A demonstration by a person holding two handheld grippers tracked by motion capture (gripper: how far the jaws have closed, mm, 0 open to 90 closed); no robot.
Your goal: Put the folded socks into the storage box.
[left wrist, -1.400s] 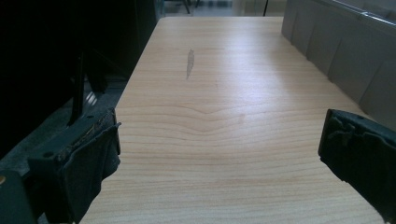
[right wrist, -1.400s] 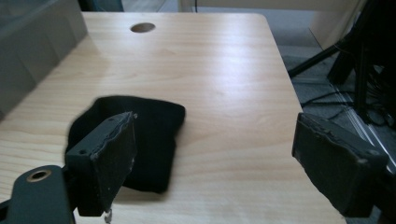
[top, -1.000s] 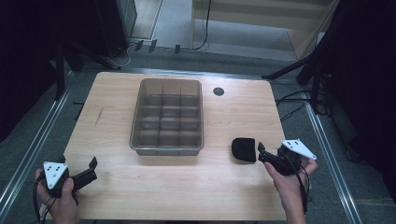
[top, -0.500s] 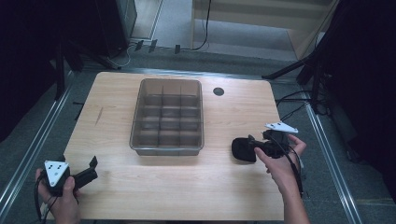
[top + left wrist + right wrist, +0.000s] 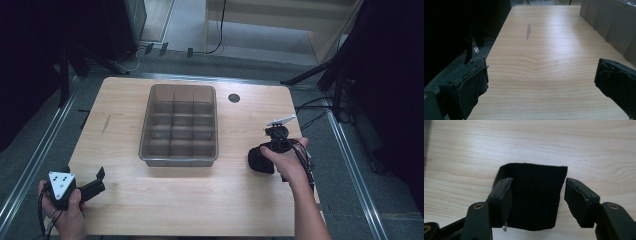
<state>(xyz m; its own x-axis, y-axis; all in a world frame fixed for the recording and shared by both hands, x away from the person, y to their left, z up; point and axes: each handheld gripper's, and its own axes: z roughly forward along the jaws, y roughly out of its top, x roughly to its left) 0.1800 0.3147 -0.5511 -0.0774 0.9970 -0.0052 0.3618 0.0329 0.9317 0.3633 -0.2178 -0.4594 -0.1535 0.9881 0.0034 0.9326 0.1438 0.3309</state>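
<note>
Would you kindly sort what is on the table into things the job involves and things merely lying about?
In the job: black cloth piece, between the right gripper jaws, which have just been closing; divided tray, probably.

Lying about: left gripper, idle; table's round hole.

The high view looked forward and down from above the person's side, far enough back to take in the whole counter [image 5: 240, 210] and the floor around it; the left gripper view sat low at the counter's near left corner, facing along the wood with the divided tray [image 5: 614, 27] at its right edge, a tray the high view also held [image 5: 150, 125]; the right gripper view looked steeply down, very close, onto a black cloth [image 5: 536, 197], which the high view placed right of the tray [image 5: 257, 161].
</note>
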